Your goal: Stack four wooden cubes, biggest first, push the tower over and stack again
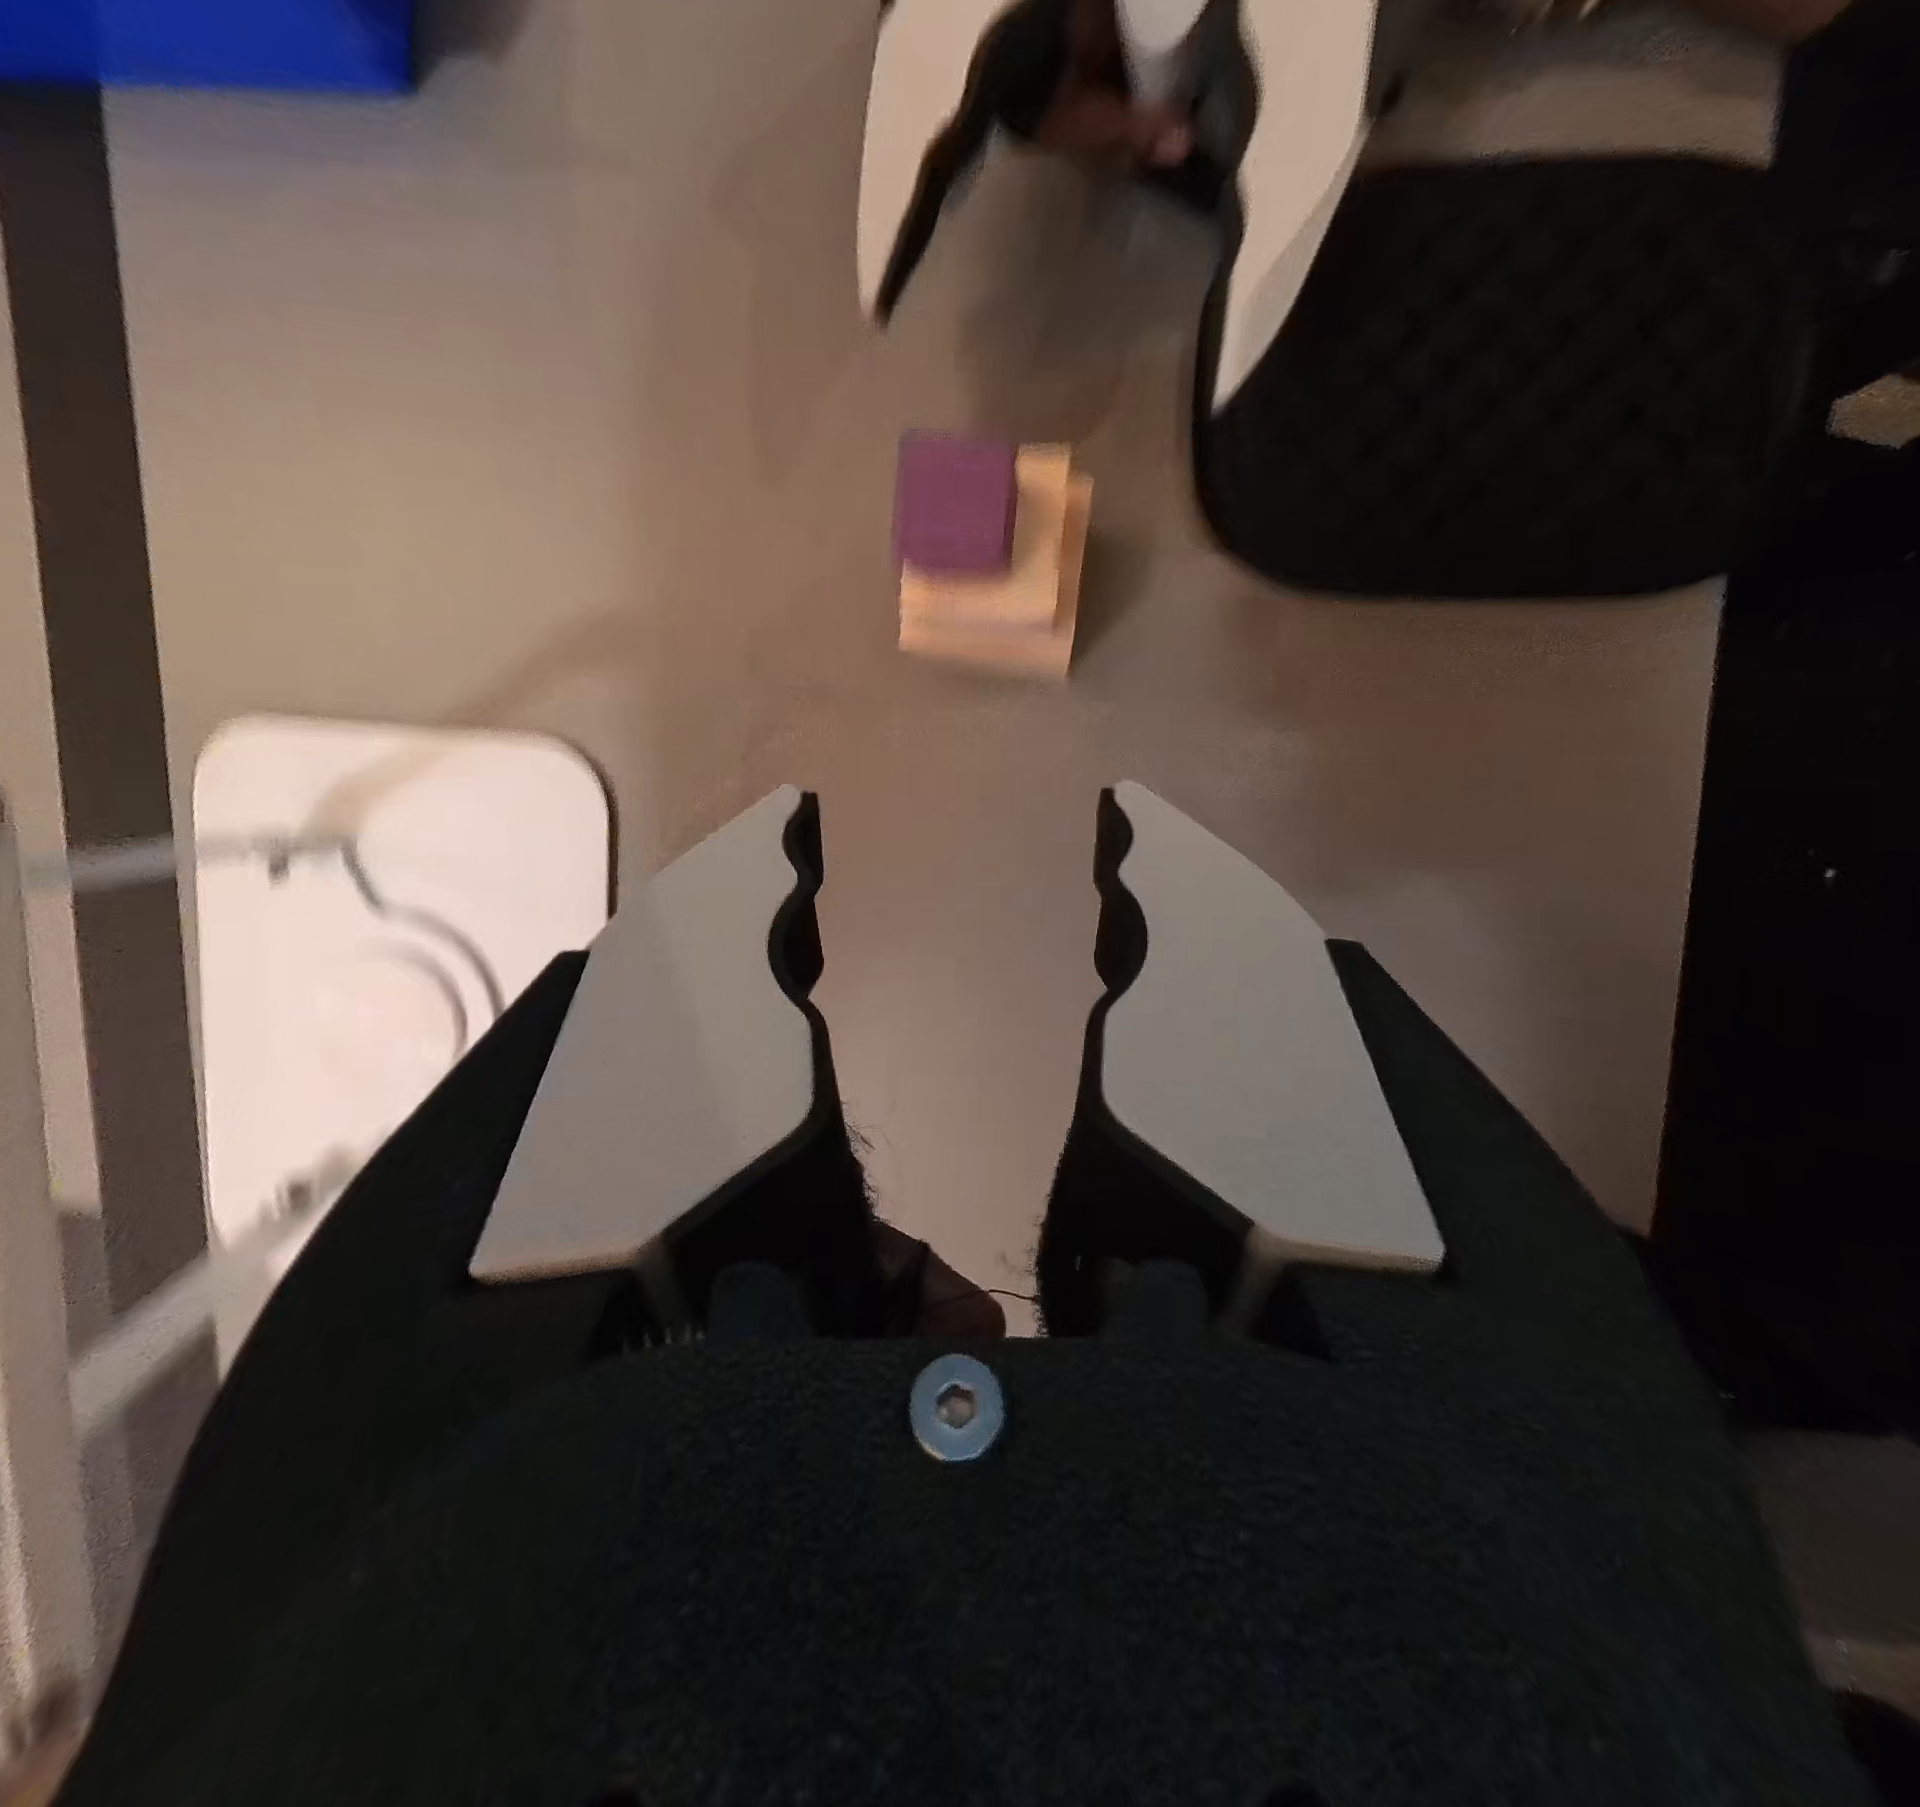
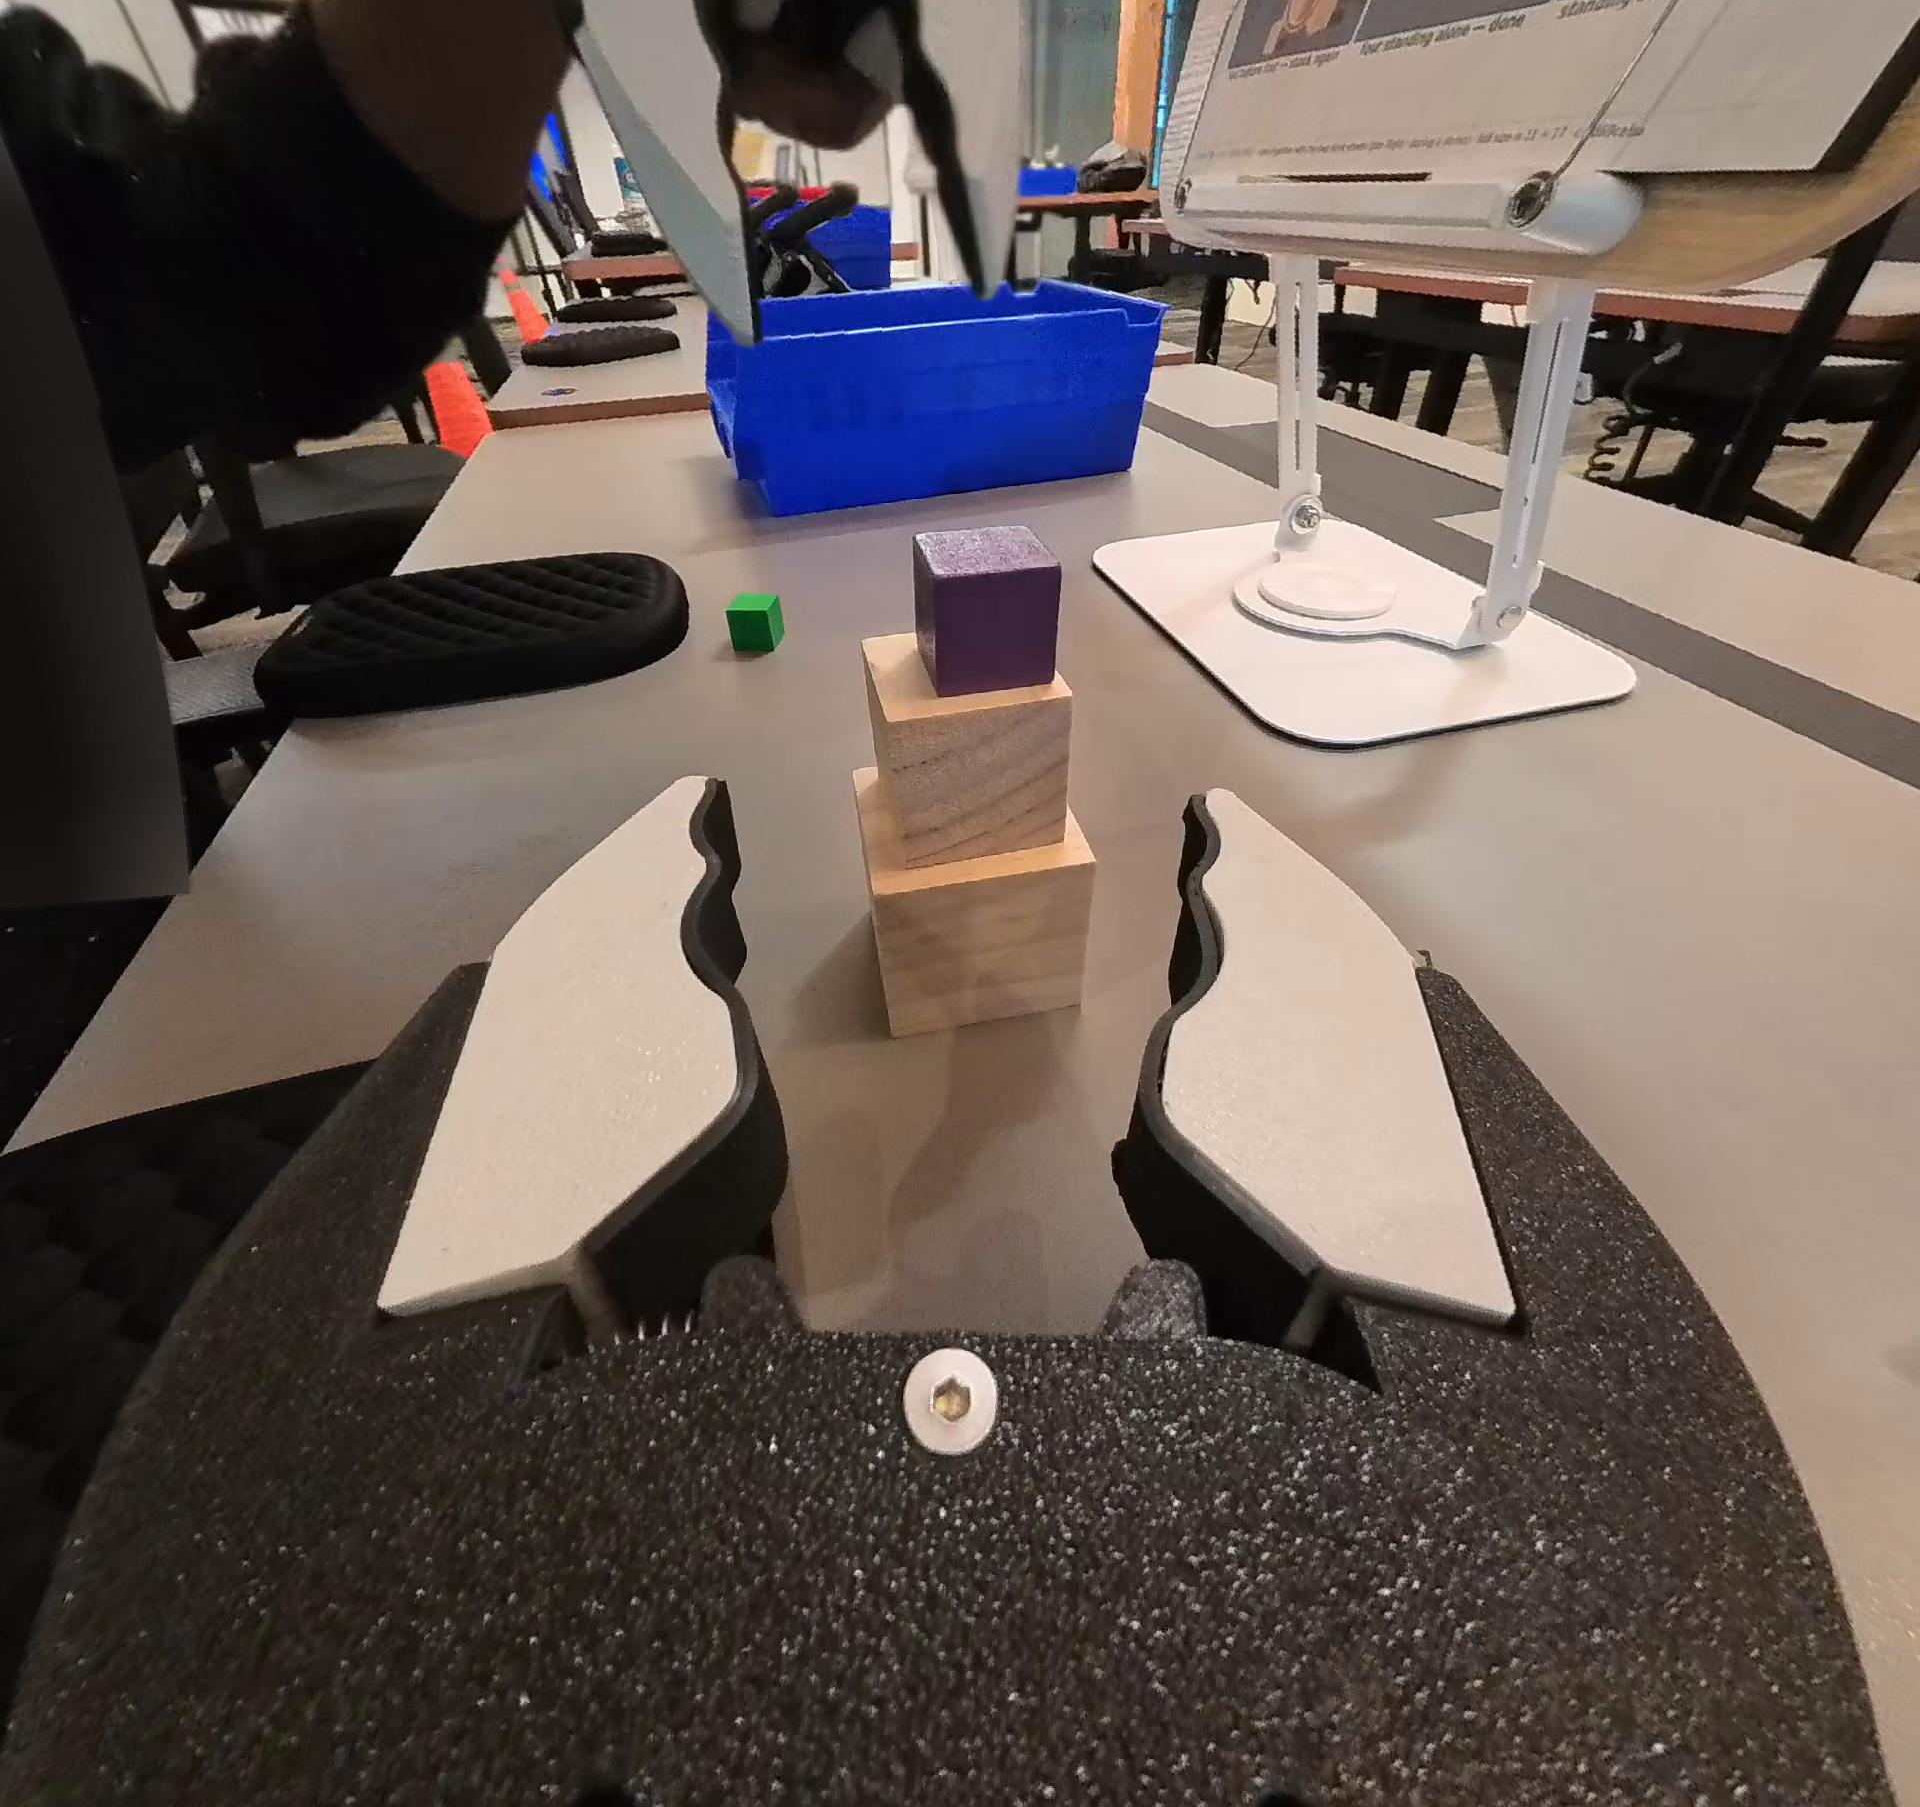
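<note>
Left gripper (image 1: 958,801) above a 3-cube stack, fingers apart, bare. Right gripper (image 2: 961,801) level with the stack on the counter (image 2: 1455,926), fingers wide apart; purple cube (image 2: 987,614) tops 2 wooden cubes (image 2: 977,853).

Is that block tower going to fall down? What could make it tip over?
It might. The purple cube sits off-centre toward one corner of the middle wooden block, which is itself skewed on the bottom wooden block, so a small bump could topple the stack. The right gripper is open with its fingers close on either side of the tower; a sideways nudge could knock it. The left gripper hangs open above, and could clip the cube coming down.
</note>
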Tool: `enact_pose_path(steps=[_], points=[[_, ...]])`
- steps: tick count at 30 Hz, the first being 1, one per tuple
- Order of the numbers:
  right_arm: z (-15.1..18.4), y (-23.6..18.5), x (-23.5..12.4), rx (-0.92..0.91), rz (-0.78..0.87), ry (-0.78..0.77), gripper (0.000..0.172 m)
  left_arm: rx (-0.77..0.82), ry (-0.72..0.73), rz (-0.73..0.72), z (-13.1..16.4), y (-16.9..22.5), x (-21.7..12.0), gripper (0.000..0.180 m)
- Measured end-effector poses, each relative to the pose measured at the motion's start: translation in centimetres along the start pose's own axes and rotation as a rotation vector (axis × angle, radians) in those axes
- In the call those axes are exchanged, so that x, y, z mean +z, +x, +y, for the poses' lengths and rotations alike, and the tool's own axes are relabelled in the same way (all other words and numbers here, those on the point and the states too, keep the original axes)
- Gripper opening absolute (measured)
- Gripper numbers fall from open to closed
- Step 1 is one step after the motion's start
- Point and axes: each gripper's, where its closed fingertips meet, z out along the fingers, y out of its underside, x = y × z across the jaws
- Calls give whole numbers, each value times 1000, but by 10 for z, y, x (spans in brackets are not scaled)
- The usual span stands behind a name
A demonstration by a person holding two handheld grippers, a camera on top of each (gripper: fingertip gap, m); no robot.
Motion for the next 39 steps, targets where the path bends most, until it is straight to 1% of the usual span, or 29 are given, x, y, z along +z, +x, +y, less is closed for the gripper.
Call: enact_pose_path(steps=[3,5,7,9,12,15,19,24,27,28,29,32,34,36,39], points=[[1,0,0,1,-3,-5,81,-108,-120,-104,69,-6,-14,47],[1,0,1,0,-4,-11,81,-181,-206,-106,114,1,-14,47],[2,-1,1,-3,-5,-17,81,-240,-284,-94,152,11,-9,46],[2,-1,2,-6,-6,-20,81,-166,-338,-55,180,24,-2,42],[2,-1,2,-4,-6,-19,81,-30,-338,15,199,36,9,38],[2,-1,1,-6,-3,-16,80,43,-306,44,203,36,18,36],[2,-1,1,0,-2,-14,80,210,-285,42,201,32,28,34],[1,1,1,5,6,-9,80,208,-294,148,205,41,35,32],[1,1,1,10,6,-7,80,225,-265,170,205,44,39,31],[1,1,1,11,6,-6,80,231,-254,171,204,44,42,29],[1,1,0,11,7,-6,80,230,-249,172,205,44,44,21],[1,2,1,12,8,-6,80,151,-227,172,199,39,41,21],[1,2,1,14,6,-9,80,68,-215,161,187,31,31,21],[1,2,1,15,5,-12,80,-23,-211,146,166,21,19,21],[2,1,1,10,6,-14,80,-55,-146,122,113,11,3,21]])
